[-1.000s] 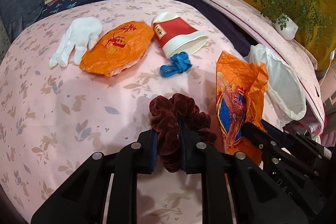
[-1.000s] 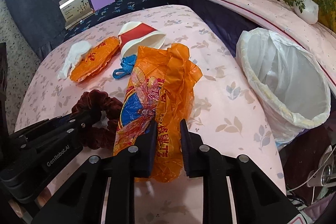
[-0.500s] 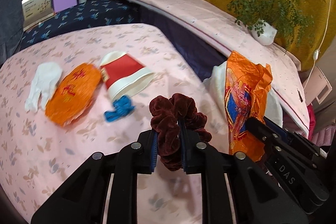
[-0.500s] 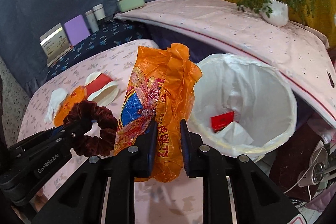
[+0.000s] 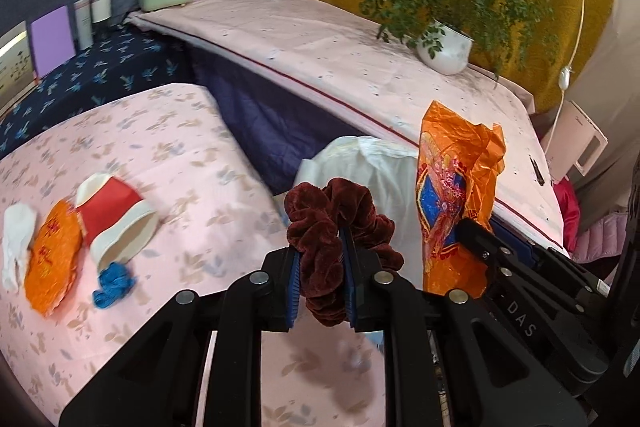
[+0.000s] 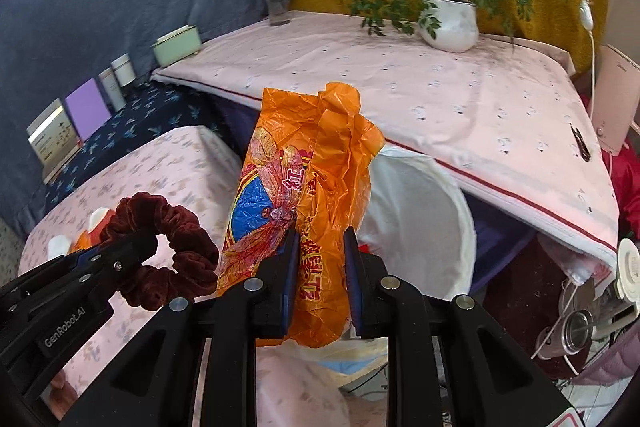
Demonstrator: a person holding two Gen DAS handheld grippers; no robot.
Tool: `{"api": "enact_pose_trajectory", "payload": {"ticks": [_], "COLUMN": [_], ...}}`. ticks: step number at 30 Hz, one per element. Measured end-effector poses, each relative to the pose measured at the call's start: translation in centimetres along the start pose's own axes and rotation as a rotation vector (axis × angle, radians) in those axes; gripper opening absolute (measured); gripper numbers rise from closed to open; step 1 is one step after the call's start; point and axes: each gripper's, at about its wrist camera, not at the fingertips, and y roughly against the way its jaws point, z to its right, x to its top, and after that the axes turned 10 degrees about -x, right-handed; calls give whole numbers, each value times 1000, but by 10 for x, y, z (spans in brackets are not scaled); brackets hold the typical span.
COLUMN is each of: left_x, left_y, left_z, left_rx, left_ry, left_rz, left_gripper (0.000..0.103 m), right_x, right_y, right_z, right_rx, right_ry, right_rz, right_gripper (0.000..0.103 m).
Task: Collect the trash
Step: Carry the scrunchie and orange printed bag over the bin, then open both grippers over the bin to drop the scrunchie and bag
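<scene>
My left gripper (image 5: 320, 251) is shut on a dark red velvet scrunchie (image 5: 320, 223) and holds it in the air over the table's right edge; it also shows in the right wrist view (image 6: 176, 247). My right gripper (image 6: 320, 251) is shut on an orange plastic bag (image 6: 304, 187) printed with a blue and red insect, held upright just in front of the white-lined trash bin (image 6: 424, 223). The bag (image 5: 456, 195) and bin liner (image 5: 380, 167) show in the left wrist view. A red paper cup (image 5: 116, 219), another orange wrapper (image 5: 50, 259), a blue cord (image 5: 114, 283) and a white glove (image 5: 16, 243) lie on the pink table.
A pink-covered bench (image 6: 400, 87) runs behind the bin with a potted plant (image 6: 448, 23), a flower vase (image 6: 278, 3) and a green box (image 6: 176, 45). Small boxes and jars (image 5: 68, 27) stand on a dark blue floral surface. Clutter (image 6: 580, 323) lies on the floor at right.
Both grippers have lifted and swung right, carrying the scrunchie and the orange bag from over the table to the trash bin. The remaining items have slid to the left of view.
</scene>
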Motion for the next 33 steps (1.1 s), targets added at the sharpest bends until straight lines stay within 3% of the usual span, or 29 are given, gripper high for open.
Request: {"api": "enact_pose_trajectory", "payload": {"ticks": [6,8,10,14,18,33], "left_x": [12,15,17,19,19,12], "left_y": [-20,-23,-23,-19,-16,6], "left_z": [16,16,16,13,6,-23], "left_rx": [-40,-41,-38,-27,-17,40], "left_ry": [-11,-2,4,10,24,75], "left_rz": [-13,-9,2,22,23,59], "left_gripper": [21,27,41,55,56,56], "right_x": [5,7,8,9,12,10], "right_y": [-14,-17,-19,-17,-16,1], "right_z": [16,19,20,18,15,-11], "right_rx": [-35,-41,-45,-55,-53,-7], "right_ry": [-23,-28,-32,-32,-31,0], "right_rz": [-12,-14,-10,3,15,29], "right_gripper": [23,25,27,36,41,42]}}
